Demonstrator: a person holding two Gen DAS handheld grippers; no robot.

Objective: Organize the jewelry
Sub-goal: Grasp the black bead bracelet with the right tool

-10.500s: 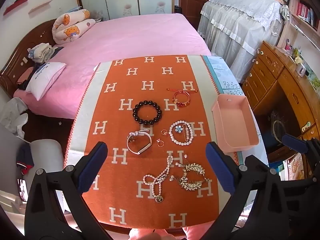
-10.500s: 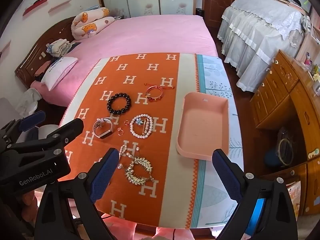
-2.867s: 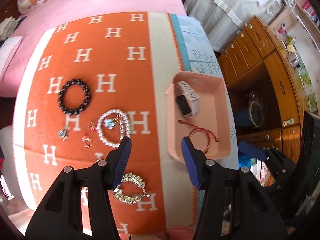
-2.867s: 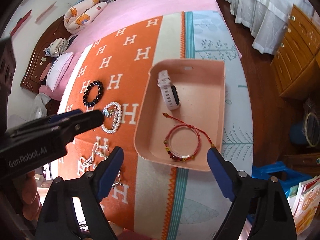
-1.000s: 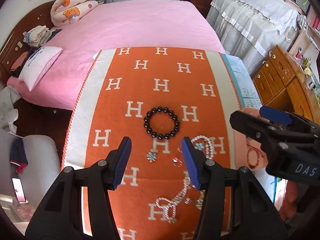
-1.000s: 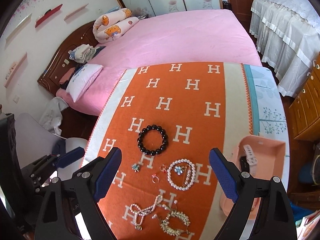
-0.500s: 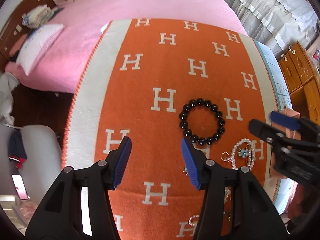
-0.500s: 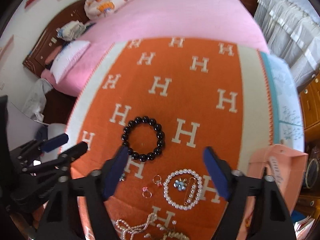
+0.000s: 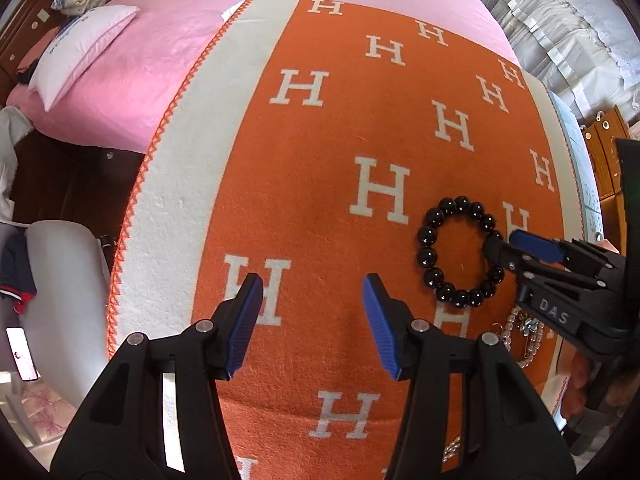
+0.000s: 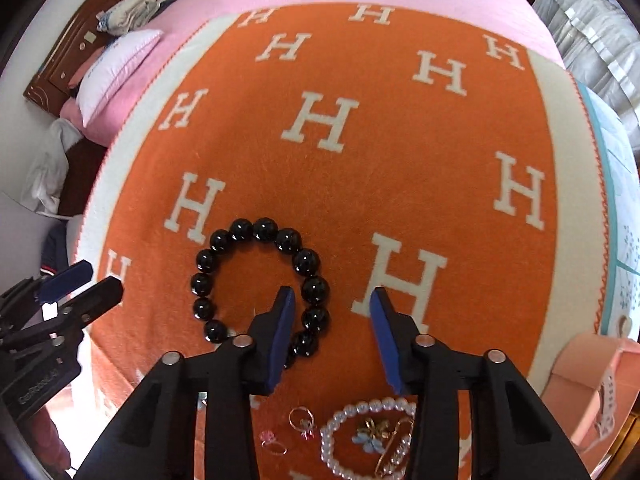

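A black bead bracelet (image 10: 260,280) lies on the orange H-patterned blanket (image 10: 360,160); it also shows in the left wrist view (image 9: 458,254). My right gripper (image 10: 331,306) is open and low over the bracelet's right side, with the left finger inside the ring and the beads between the fingers. My left gripper (image 9: 312,294) is open and empty, to the left of the bracelet over bare blanket. A pearl bracelet (image 10: 368,436) with a small flower pin, and small rings (image 10: 302,424), lie below the right gripper.
A pink tray (image 10: 592,384) holding a white watch band (image 10: 606,404) sits at the right edge of the right wrist view. A pink bed (image 9: 160,40) with a white pillow (image 9: 80,44) lies beyond the blanket. A chair (image 9: 52,300) stands at left.
Both grippers have come lower and closer to the blanket. My right gripper has narrowed and now straddles the right side of the black bead bracelet. The left gripper stays open beside it.
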